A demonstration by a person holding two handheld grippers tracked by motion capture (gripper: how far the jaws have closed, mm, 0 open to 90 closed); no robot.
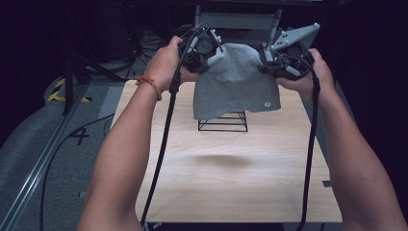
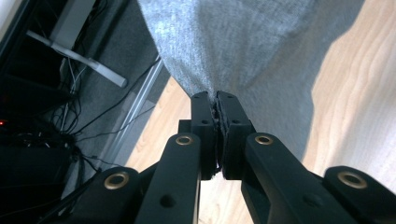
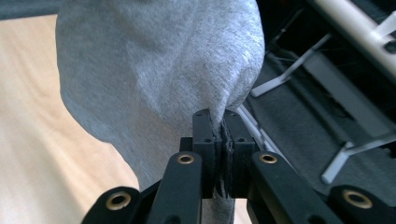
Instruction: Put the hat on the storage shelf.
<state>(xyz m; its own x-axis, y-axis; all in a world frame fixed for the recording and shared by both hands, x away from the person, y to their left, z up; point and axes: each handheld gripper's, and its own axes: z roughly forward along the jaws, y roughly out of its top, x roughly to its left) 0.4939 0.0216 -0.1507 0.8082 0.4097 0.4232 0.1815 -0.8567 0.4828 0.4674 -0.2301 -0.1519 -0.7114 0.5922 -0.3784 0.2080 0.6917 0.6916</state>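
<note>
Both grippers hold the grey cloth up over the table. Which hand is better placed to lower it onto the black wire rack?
Neither clearly. The left gripper and right gripper each clamp a top corner of the grey cloth, which hangs in front of the wire rack. Probably both lower together.

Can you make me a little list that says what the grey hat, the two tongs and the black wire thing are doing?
grey hat: hanging in the air between both tongs, above the table
left tongs: shut, pinching the hat's edge
right tongs: shut, pinching the opposite edge
black wire stand: on the wooden table, behind and below the hat
</note>
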